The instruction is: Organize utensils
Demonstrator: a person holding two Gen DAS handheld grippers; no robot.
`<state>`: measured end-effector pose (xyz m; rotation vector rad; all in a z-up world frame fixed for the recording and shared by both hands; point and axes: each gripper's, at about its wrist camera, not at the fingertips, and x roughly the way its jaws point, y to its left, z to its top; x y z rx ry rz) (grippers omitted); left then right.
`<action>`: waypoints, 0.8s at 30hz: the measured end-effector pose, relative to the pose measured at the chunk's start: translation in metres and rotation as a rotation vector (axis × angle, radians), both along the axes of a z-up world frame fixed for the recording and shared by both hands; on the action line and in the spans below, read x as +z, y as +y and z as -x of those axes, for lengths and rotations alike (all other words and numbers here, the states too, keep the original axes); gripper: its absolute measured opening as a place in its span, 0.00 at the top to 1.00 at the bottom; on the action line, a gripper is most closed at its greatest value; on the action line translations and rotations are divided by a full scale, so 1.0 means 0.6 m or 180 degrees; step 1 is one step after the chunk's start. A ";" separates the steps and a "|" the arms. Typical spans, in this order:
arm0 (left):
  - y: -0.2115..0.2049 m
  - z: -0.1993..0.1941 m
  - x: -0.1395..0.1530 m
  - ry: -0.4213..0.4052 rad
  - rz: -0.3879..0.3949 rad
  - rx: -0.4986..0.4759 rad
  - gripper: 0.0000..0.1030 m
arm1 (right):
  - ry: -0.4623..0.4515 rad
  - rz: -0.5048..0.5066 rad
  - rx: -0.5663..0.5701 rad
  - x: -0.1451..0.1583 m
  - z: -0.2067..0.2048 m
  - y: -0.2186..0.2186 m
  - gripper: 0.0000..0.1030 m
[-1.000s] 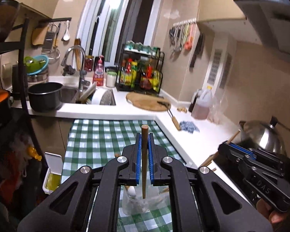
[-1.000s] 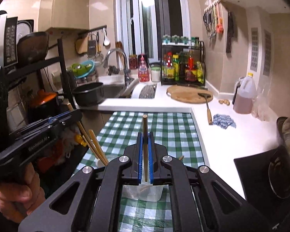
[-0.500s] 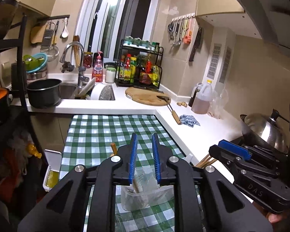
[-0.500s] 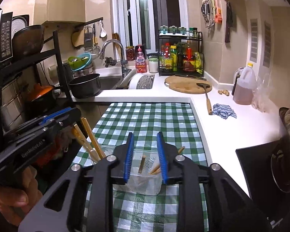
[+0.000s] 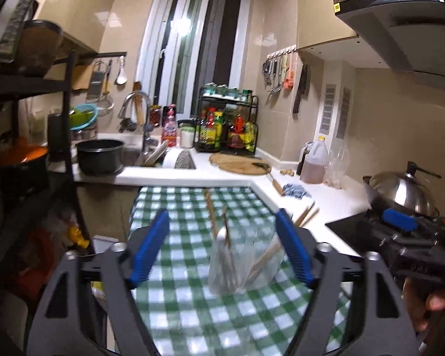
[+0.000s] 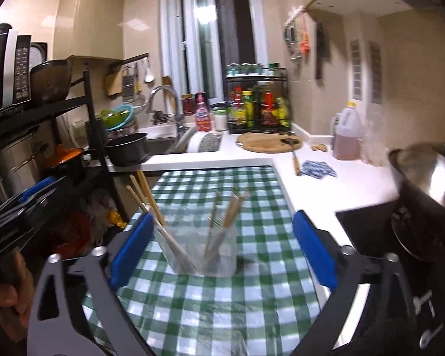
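Presently we find both tools spread wide and carrying nothing: the left tool (image 5: 222, 252) and the right tool (image 6: 222, 249) each frame the clear container (image 6: 203, 246) between their blue ribbed pads (image 6: 130, 249) without touching it. The container stands upright on the green-and-white checked cloth (image 6: 210, 305) that covers this part of the counter, near the white counter (image 6: 335, 184) on its right. Inside it we count several wooden chopsticks (image 6: 228, 216) leaning against the far wall, a paler group (image 6: 151, 204) leaning out over the left rim, and, in the left wrist view, what appears to be a metal spoon (image 5: 222, 234); blur prevents a firm count. We judge the task well advanced, since most utensils visible on the cloth are already gathered in the container. Outstanding items, as far as we can see, are the wooden sticks (image 5: 307, 215) lying at the edge of the white counter just beside the cloth, and possibly the wooden-handled spatula (image 6: 295, 155) resting by the round cutting board (image 6: 267, 142). As to materials: the container is thin, transparent plastic, likely light and easily tipped; the chopsticks are slim, smooth, straight wood; the cloth looks glossy and wipeable, with slight wrinkles.
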<state>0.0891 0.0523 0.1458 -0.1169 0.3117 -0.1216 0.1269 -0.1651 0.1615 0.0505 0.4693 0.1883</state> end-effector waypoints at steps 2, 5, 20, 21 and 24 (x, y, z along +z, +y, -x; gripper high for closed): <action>0.003 0.015 -0.025 0.0073 -0.0012 0.0040 0.13 | 0.0006 0.0014 -0.0068 -0.015 0.010 -0.008 0.05; 0.000 0.017 -0.073 0.0294 -0.0074 0.0158 0.08 | 0.0154 0.0096 -0.0130 -0.054 0.009 -0.011 0.05; -0.018 -0.019 -0.124 0.0585 -0.0120 0.0204 0.07 | 0.0286 0.0314 -0.0118 -0.101 0.001 0.007 0.05; -0.017 -0.019 -0.124 0.0585 -0.0118 0.0207 0.07 | 0.0293 0.0306 -0.0129 -0.102 0.000 0.006 0.05; -0.017 -0.020 -0.125 0.0593 -0.0128 0.0205 0.07 | 0.0315 0.0323 -0.0144 -0.104 -0.002 0.006 0.05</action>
